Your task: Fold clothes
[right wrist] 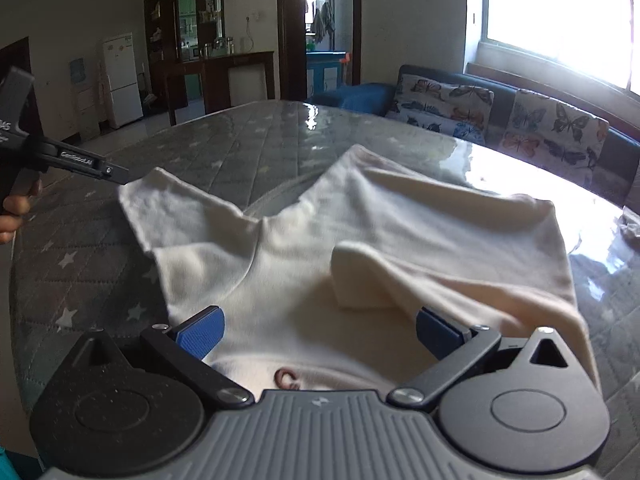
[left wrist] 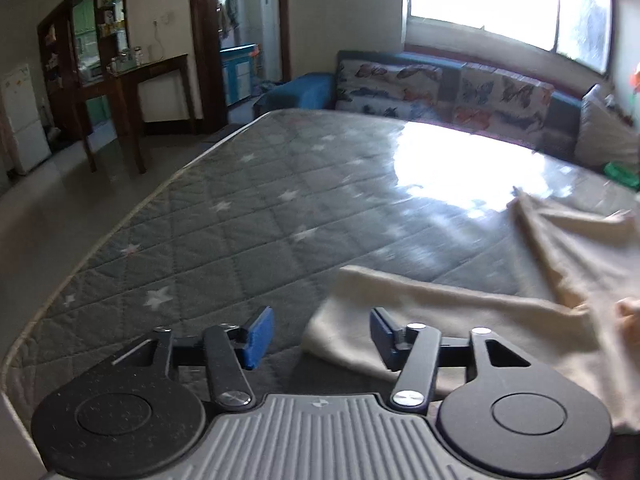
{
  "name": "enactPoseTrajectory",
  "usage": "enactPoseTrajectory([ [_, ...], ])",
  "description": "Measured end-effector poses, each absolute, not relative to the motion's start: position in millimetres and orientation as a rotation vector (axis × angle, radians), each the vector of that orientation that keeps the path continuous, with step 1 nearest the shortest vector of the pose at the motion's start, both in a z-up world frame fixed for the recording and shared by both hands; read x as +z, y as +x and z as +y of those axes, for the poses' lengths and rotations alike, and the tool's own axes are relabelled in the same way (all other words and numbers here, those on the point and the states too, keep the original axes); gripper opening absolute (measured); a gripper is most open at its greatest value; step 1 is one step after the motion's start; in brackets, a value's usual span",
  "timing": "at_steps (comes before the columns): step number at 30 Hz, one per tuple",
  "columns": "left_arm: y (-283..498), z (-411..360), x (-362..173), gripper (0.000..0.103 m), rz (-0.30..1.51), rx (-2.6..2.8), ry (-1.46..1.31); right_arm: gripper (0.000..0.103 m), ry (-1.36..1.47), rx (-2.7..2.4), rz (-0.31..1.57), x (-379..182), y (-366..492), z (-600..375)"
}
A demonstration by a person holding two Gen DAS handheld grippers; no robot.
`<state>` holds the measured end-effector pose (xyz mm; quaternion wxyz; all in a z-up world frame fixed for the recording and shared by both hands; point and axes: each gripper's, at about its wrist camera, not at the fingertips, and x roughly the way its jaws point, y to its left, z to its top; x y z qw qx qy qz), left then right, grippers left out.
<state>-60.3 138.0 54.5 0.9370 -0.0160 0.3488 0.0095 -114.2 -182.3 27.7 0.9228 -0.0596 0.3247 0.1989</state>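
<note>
Mid-fold: cream garment (right wrist: 360,240) on mattress (left wrist: 240,208). Left gripper (left wrist: 322,338) spread, sleeve just ahead-right; right gripper (right wrist: 318,334) spread over the body. Next: pinch sleeve.

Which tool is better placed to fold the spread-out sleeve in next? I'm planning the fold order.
Left, probably. The left tool is open with the cream knit sweater's outstretched sleeve just ahead of its pads. The right tool, also open, hangs over the sweater's body, away from that sleeve.
</note>
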Motion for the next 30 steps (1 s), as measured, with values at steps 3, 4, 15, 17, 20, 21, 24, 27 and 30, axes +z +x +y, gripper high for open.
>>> enactPoseTrajectory([
  [3, -66, 119, 64, 0.07, 0.69, -0.083, -0.059, 0.102, -0.107, 0.374, 0.652, 32, -106, -188],
  [4, -68, 111, 66, 0.072, 0.683, -0.122, -0.062, 0.101, -0.099, 0.359, 0.653, 33, -103, -191],
  [15, -83, -1, 63, 0.074, 0.708, -0.521, -0.022, 0.073, -0.107, 0.241, 0.652, 39, -88, -216],
  [17, -83, -16, 58, 0.074, 0.721, -0.564, -0.01, 0.065, -0.094, 0.245, 0.656, 40, -88, -220],
  [20, -87, -36, 47, 0.071, 0.745, -0.611, 0.001, 0.052, -0.095, 0.269, 0.665, 39, -91, -220],
  [21, -87, -39, 44, 0.068, 0.753, -0.616, 0.003, 0.046, -0.101, 0.286, 0.659, 39, -93, -218],
  [24, -91, -43, 34, 0.06, 0.779, -0.629, 0.01, 0.034, -0.117, 0.343, 0.65, 42, -97, -210],
  [27, -95, -42, 30, 0.06, 0.778, -0.633, 0.02, 0.033, -0.124, 0.415, 0.673, 41, -93, -200],
  [30, -99, -42, 30, 0.06, 0.761, -0.635, 0.038, 0.033, -0.142, 0.459, 0.706, 36, -86, -189],
])
